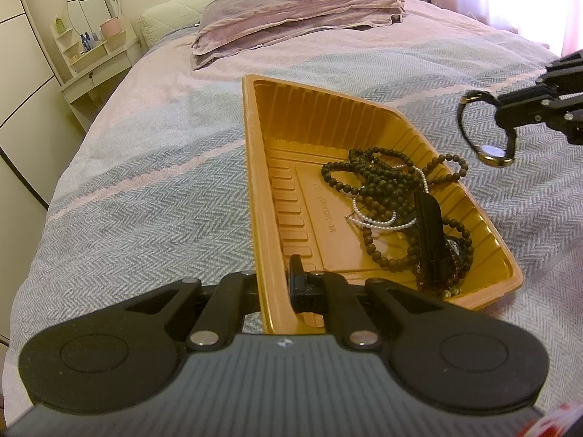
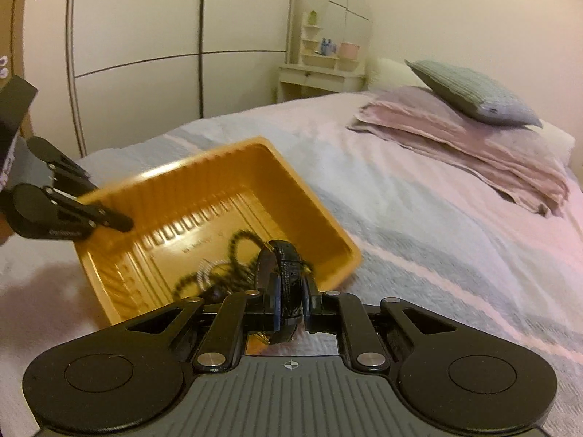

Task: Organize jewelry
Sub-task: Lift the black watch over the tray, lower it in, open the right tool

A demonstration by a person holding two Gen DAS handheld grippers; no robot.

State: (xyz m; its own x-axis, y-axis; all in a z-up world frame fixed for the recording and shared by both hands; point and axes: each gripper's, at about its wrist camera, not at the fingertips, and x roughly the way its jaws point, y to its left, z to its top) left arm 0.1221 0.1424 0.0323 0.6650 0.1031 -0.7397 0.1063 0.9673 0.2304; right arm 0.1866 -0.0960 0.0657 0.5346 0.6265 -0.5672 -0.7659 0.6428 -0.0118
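Tray: gold plastic tray [image 1: 262, 189] on the striped bedspread [image 1: 127, 200], near the foot edge of the bed, long axis running away from the left gripper toward the pillows [image 1: 291, 11].
Left gripper: left gripper [image 1: 280, 276] closed on the tray's near short rim, one finger inside the wall, one outside; holds the near end steady.
Right gripper: right gripper [image 2: 291, 309] clamped on the black strap of a wristwatch [image 2: 288, 273]; seen from the left wrist, watch [image 1: 488, 134] hangs as a loop below the fingertips, gold-rimmed face lowest.
Watch position: in the air, clear of the bedspread, just outside the tray's right long rim and apart from it.
Tray contents: dark bead strands [image 1: 382, 182], a white pearl strand [image 1: 379, 218] and a second dark watch [image 1: 431, 240], all piled at the right, near-end part of the floor; one bead loop drapes over the right rim.
Free floor: left side and far end of the tray bare.
Key relation: tray opening lies to the left of and below the hanging watch; right hand the nearer, indeed the only free carrier.
Step in hand, judged: carrying the watch toward the tray.
Next move, judged: short travel leftward over the right rim, then lowering onto bare floor before letting go.
Risk, judged: dangling face catching the rim or the draped beads.
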